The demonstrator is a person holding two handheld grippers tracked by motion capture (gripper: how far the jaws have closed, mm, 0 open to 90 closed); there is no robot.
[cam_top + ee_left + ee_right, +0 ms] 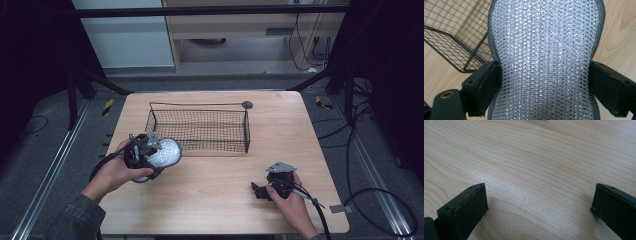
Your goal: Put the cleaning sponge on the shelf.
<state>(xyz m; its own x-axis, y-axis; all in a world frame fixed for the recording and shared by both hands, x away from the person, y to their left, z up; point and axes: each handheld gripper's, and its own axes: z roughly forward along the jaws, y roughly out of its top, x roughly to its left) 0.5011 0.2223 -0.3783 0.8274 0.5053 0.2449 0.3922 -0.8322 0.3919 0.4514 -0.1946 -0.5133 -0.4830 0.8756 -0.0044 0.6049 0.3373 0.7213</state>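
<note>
Holding the silver mesh pad (pixel 544 62) pinched at its waist, the left gripper (pixel 150 155) hovers just beside the wire basket (pixel 200 131). I'd lift it clear over the near rim before letting go. Right gripper (pixel 260 191) rests wide open, holding nothing.

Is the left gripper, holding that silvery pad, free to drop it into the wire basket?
Probably yes. The left gripper holds the silvery pad just beside the wire basket, whose top is open.
</note>
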